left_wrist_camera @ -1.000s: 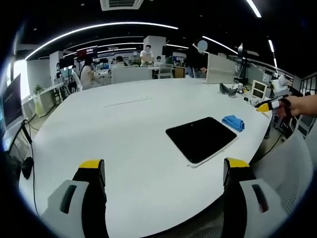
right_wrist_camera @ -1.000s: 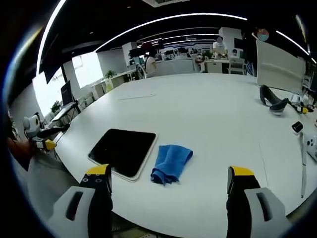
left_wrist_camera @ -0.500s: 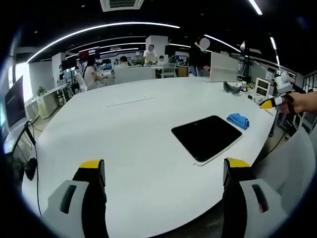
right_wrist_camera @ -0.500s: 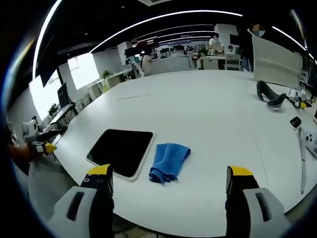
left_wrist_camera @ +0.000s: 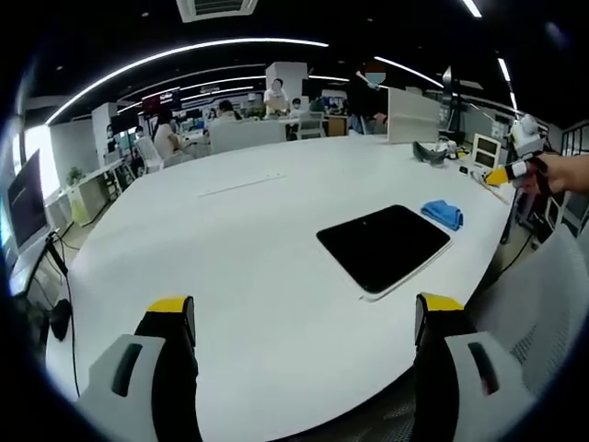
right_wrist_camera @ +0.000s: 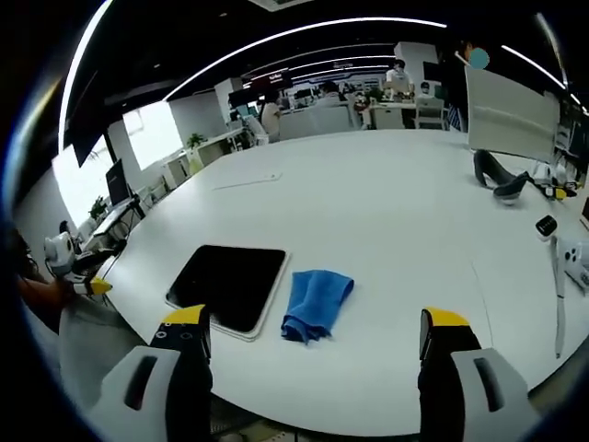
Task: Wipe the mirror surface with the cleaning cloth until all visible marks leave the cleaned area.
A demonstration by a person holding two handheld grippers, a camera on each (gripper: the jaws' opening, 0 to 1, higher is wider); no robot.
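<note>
A dark rectangular mirror with a white rim (left_wrist_camera: 384,247) (right_wrist_camera: 229,285) lies flat on the big white table (left_wrist_camera: 230,239) near its edge. A folded blue cleaning cloth (left_wrist_camera: 443,214) (right_wrist_camera: 316,303) lies on the table right beside the mirror. My left gripper (left_wrist_camera: 304,318) stands open over the table's near edge, well short of the mirror, nothing between its jaws. My right gripper (right_wrist_camera: 317,331) is open too, hovering just in front of the cloth. The right gripper also shows in the left gripper view, held in a hand (left_wrist_camera: 515,171) at the far right.
A black curved object (right_wrist_camera: 497,184) and small devices (right_wrist_camera: 552,230) sit at the table's right side, with a white panel (right_wrist_camera: 511,115) behind. Chairs (left_wrist_camera: 543,304) stand by the table edge. People work at desks (left_wrist_camera: 239,129) far behind.
Both views shifted slightly with my hands; mirror and cloth stay where they lay. The hand with the right gripper has risen a little in the left gripper view.
</note>
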